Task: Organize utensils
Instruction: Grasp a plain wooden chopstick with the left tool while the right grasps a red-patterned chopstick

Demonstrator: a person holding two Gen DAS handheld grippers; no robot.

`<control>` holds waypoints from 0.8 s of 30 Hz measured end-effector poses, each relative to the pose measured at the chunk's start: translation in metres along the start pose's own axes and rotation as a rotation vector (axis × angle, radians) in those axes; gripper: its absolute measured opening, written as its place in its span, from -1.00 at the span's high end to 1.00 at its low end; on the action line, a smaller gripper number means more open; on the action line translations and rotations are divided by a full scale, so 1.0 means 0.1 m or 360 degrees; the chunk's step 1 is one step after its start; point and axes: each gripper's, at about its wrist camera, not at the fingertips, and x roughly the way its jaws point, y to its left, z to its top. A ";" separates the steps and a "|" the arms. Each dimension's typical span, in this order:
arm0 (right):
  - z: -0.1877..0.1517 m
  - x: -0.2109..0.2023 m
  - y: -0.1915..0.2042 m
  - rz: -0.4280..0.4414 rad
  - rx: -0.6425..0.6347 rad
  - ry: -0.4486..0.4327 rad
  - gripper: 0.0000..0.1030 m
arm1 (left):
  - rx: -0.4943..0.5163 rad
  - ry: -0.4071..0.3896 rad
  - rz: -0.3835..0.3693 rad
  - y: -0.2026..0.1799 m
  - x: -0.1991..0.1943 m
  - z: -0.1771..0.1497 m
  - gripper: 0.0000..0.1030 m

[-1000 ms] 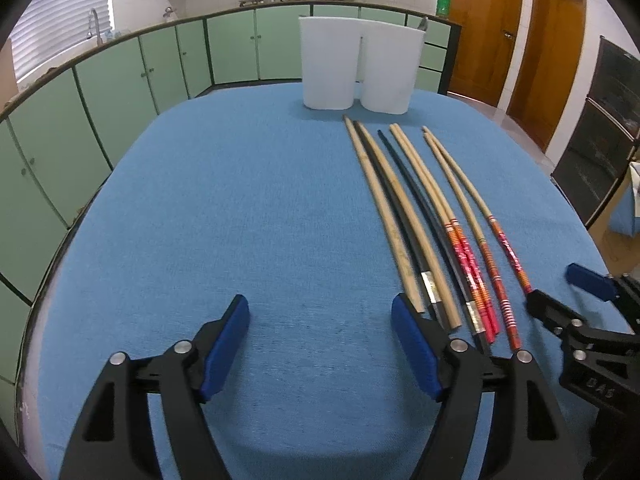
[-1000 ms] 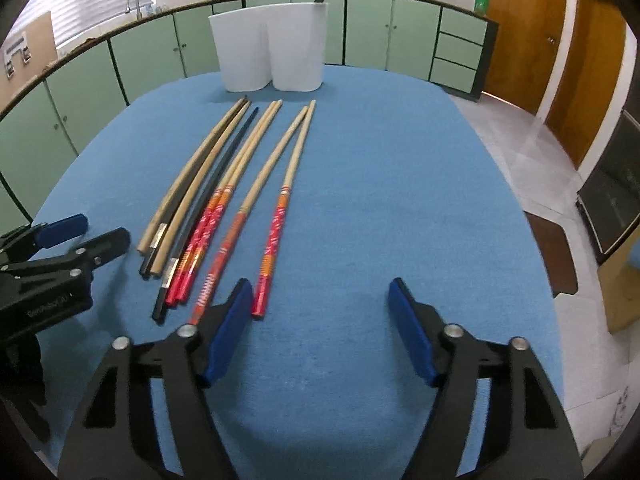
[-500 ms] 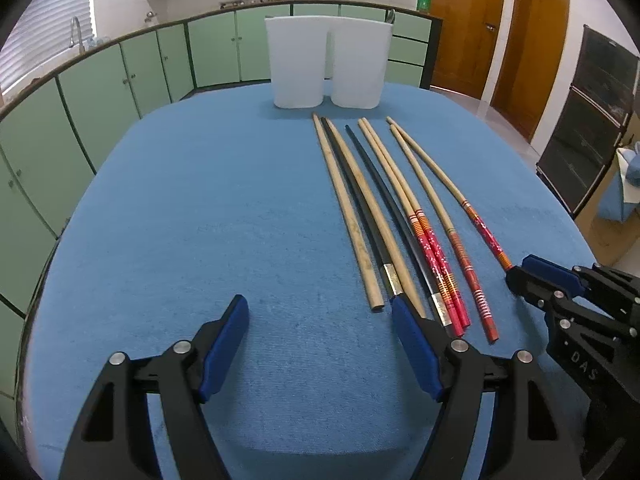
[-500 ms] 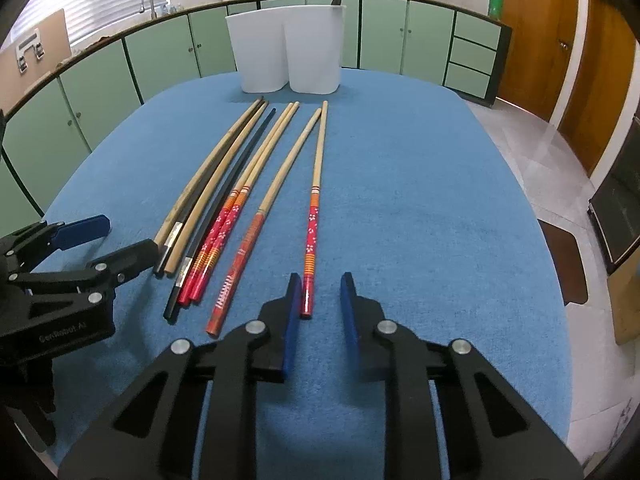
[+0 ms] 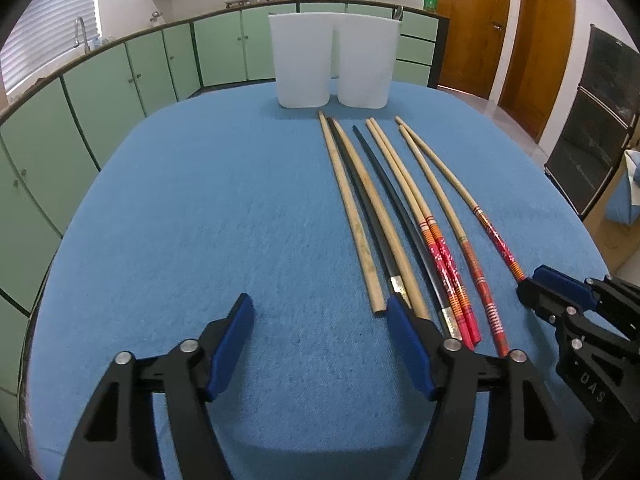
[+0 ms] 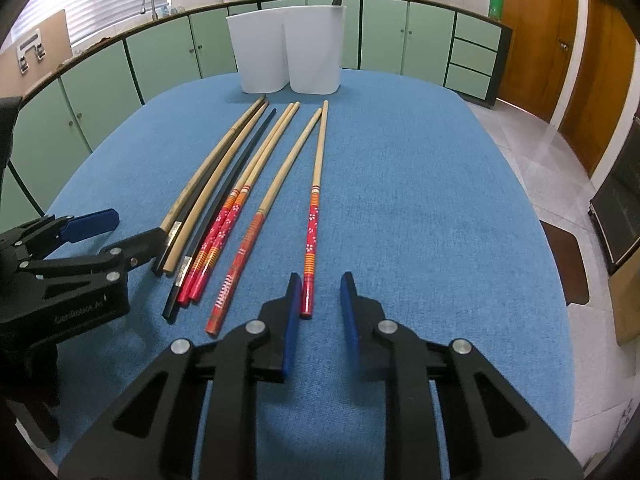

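Left wrist view: low over near edge of blue table [image 5: 180, 208], facing the white holder [image 5: 332, 64] and far cabinets; chopsticks [image 5: 400, 208] lie right of centre. Right wrist view: same low stance, further right; chopsticks [image 6: 256, 184] left of centre. Shared: table, holder [image 6: 288, 52], chopsticks; each view shows the other gripper at its edge

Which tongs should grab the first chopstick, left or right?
Right. The right tongs are open with the butt of the outermost red-handled chopstick between their tips, and it lies apart from the rest. The left tongs are open wide with only blue cloth between the pads.
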 end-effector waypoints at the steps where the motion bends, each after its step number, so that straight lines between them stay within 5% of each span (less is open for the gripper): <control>1: 0.00 0.00 0.01 -0.0003 -0.0002 -0.0001 0.61 | -0.0001 -0.0002 -0.0002 0.00 0.00 0.00 -0.24; 18: 0.02 0.01 -0.05 0.0014 0.0045 -0.0005 0.65 | -0.0012 -0.0016 0.0007 -0.02 0.05 0.04 -0.20; 24: 0.01 0.00 0.00 -0.0039 0.0003 -0.0009 0.65 | -0.0017 -0.0033 0.0016 -0.03 0.04 0.04 0.32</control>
